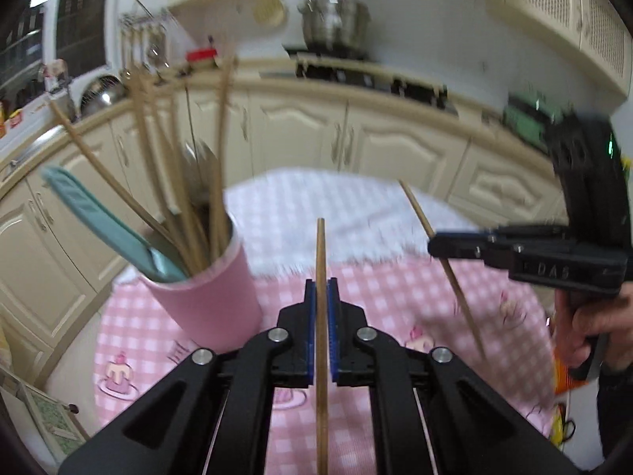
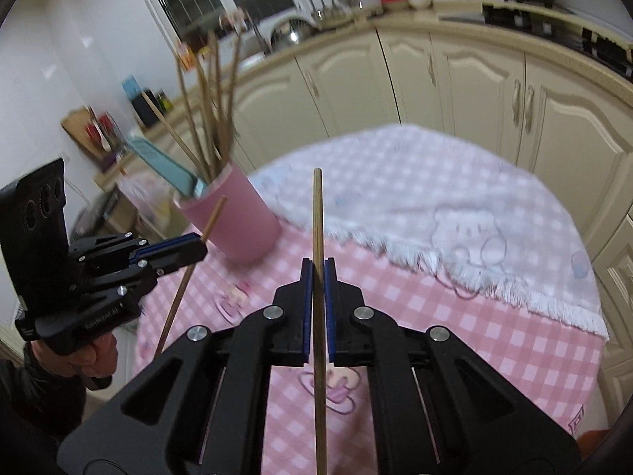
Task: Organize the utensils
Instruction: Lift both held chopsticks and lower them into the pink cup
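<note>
Jaws of both grippers pinch one chopstick each; only right wrist view shows white towel's (image 2: 455, 206) bear print.

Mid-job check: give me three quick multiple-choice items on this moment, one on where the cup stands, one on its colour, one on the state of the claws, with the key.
1. From the left claw's view, the cup stands:
A. to its left
B. to its right
C. on the counter

2. The cup is:
A. green
B. pink
C. white

3. The two claws are:
A. both open and empty
B. one shut, one open
C. each shut on a chopstick

Key: 1 A, the cup sits left of the claw on the checked cloth. 2 B, its wall is plainly pink. 3 C, the left claw pinches the left chopstick, and the right claw pinches the right chopstick.
</note>
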Motion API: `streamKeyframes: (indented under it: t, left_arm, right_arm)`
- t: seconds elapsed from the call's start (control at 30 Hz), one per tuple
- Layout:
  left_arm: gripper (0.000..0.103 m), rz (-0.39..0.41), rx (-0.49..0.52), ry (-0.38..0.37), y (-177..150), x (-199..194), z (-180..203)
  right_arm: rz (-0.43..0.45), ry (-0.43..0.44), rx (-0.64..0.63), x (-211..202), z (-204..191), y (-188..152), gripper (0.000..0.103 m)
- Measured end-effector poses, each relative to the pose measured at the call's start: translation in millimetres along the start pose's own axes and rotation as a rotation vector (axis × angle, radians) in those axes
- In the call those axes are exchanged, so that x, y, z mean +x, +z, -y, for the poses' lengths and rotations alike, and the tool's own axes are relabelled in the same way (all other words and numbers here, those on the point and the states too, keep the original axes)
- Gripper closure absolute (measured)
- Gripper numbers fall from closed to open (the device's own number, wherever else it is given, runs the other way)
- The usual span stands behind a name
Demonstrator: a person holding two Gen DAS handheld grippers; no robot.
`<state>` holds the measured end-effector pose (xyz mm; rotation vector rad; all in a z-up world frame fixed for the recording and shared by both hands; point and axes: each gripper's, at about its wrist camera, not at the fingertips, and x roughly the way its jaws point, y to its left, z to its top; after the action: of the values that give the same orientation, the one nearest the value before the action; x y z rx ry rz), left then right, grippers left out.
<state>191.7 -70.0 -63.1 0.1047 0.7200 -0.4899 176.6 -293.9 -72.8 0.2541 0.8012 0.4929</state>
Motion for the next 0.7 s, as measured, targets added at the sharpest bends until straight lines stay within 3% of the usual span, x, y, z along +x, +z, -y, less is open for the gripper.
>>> streamKeyframes:
  t: [0.33, 0.7]
  left_arm:
    - [0.098, 0.307, -0.097, 0.095, 32.5, -62.7, -23.8]
    - [0.098, 0.661, -0.208, 0.219, 87.8, -117.0, -51.3]
  right_arm:
    - [0.2, 0.057, -0.003, -35.2, -26.4, 31.9, 0.097]
    - [0.371, 0.103, -0.127, -65.2, -90.6, 108.1, 0.097]
